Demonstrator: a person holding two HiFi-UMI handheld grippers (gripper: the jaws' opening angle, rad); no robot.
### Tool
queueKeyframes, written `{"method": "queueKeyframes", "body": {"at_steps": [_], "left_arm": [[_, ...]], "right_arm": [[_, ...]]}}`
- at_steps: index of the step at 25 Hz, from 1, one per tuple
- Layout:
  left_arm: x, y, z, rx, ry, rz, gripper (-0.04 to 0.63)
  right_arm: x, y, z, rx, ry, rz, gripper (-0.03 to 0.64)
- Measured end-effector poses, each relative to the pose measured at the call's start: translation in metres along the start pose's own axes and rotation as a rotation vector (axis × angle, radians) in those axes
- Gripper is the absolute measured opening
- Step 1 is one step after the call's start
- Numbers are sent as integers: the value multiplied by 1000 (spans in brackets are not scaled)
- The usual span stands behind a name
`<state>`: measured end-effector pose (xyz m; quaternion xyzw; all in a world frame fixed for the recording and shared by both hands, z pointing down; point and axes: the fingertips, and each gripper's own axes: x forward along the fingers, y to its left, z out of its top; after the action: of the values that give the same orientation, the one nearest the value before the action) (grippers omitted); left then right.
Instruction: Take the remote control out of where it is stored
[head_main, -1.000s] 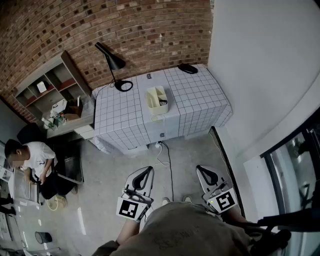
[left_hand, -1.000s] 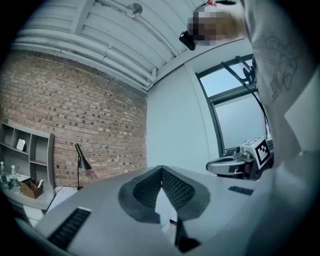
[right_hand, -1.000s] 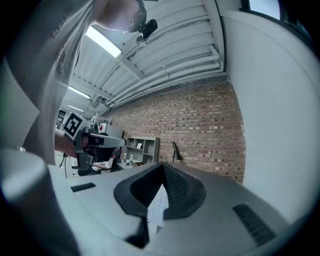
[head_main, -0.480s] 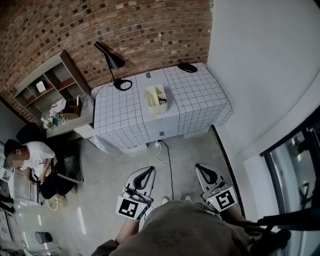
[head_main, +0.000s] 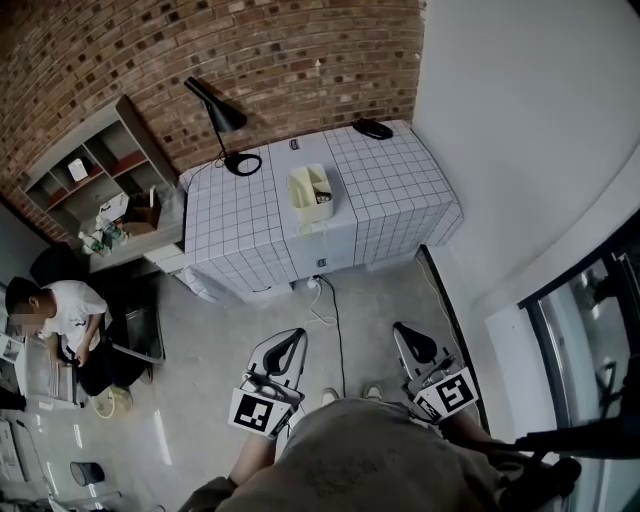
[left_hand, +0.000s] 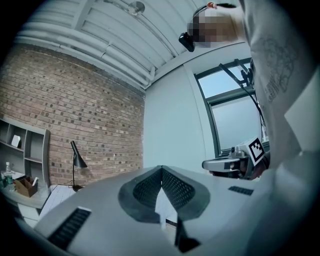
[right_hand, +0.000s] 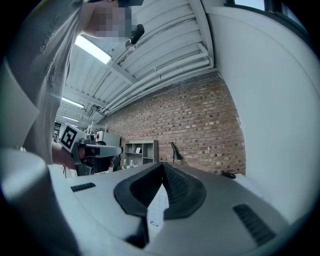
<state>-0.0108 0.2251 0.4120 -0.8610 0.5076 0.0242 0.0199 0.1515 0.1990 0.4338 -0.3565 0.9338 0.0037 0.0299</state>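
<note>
My left gripper (head_main: 295, 338) closed, empty | my right gripper (head_main: 403, 332) closed, empty | both sit almost where they were | organizer box (head_main: 311, 190) on checked table (head_main: 395, 195) stays well ahead.

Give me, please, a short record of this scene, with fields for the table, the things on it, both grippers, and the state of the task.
table: covered with a white checked cloth
on the table: black desk lamp; cream storage box; flat black object at the far corner
box contents: something dark inside, too small to identify
left gripper: shut, empty, away from the table
right gripper: shut, empty, away from the table
task state: not yet begun; nothing taken out of the storage box
</note>
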Motion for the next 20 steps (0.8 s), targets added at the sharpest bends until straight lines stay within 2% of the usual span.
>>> {"method": "queueKeyframes", "body": {"at_steps": [11,20], "left_arm": [[9,22,-4,21,17,27,5],[24,32,6,38,-4,34,5]], "right_arm": [[14,-25,12,-129,-52,-65,12],[31,-33,18,-191,-68,-34,12]]}}
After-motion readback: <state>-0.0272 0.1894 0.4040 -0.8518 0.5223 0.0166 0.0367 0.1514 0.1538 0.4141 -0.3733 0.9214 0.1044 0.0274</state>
